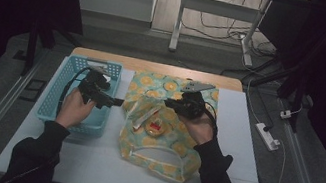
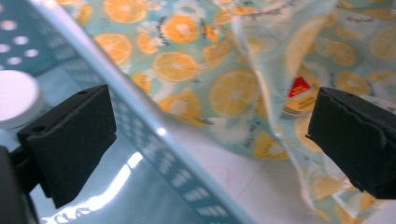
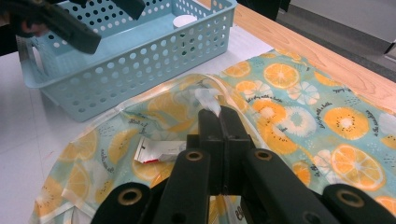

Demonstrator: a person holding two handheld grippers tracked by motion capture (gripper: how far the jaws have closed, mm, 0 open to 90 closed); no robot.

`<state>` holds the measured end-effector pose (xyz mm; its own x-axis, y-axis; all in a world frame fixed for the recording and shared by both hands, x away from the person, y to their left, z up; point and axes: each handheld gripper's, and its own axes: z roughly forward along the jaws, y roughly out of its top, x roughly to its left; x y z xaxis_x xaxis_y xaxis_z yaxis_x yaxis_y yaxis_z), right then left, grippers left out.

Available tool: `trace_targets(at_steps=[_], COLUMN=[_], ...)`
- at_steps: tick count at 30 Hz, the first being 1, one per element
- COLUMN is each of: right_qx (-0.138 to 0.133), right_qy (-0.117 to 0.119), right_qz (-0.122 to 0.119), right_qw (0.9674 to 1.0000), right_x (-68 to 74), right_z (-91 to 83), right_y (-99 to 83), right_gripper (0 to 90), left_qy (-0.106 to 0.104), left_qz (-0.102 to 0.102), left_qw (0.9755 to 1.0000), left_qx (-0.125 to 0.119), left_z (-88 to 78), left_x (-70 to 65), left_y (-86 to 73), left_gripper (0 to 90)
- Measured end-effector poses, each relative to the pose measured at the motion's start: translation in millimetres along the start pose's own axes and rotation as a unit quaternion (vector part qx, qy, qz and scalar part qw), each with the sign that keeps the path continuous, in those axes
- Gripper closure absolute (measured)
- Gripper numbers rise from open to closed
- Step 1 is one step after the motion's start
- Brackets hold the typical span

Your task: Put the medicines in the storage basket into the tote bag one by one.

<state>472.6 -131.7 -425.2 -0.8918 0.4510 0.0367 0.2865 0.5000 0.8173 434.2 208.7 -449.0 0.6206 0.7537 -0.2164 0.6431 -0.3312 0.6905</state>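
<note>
Orange-slice-print clear plastic zip bag (image 1: 164, 132) on white tabletop (image 1: 103, 162), long axis running toward person, mouth edge pinched in closed right tongs (image 3: 219, 114), left tongs (image 1: 116, 102) open just beside bag, over blue perforated plastic basket (image 1: 55, 98).

The round item (image 1: 154, 127) inside the bag (image 1: 159, 159) is too small to identify, perhaps a snack. The white cap (image 2: 16, 98) is cut off at the frame's edge.

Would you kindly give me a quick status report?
Right claw shut on bag rim. Left claw open over basket edge. Packets inside bag.
</note>
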Motion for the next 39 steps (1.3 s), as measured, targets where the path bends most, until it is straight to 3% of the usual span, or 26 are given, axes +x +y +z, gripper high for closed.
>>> trace_targets(at_steps=[9,18,23,32,39], right_qx=[-0.001,-0.002,-0.003,-0.005,-0.004], right_qy=[-0.001,-0.002,-0.001,0.0,-0.001], right_qz=[0.001,0.0,-0.001,-0.001,-0.001], right_qw=[1.0,1.0,1.0,1.0,1.0], right_x=[-0.8,-1.0,-0.6,-0.5,-0.5], right_z=[-1.3,-1.7,-1.5,-2.9,-2.9], right_y=[0.1,0.5,0.8,1.4,1.5], right_gripper=[90.0,90.0,90.0,90.0,90.0], left_qy=[0.047,0.073,0.085,0.105,0.116], left_qz=[-0.012,-0.046,-0.041,-0.067,-0.074], left_qw=[0.9988,0.9963,0.9953,0.9915,0.9885], left_qx=[0.002,-0.002,0.022,0.04,0.062], left_z=[-2.8,4.4,13.6,28.9,41.4], left_x=[26.7,56.5,64.9,80.2,88.1], left_y=[-2.4,-2.2,2.4,8.9,10.4], left_gripper=[0.0,0.5,1.2,1.6,3.8])
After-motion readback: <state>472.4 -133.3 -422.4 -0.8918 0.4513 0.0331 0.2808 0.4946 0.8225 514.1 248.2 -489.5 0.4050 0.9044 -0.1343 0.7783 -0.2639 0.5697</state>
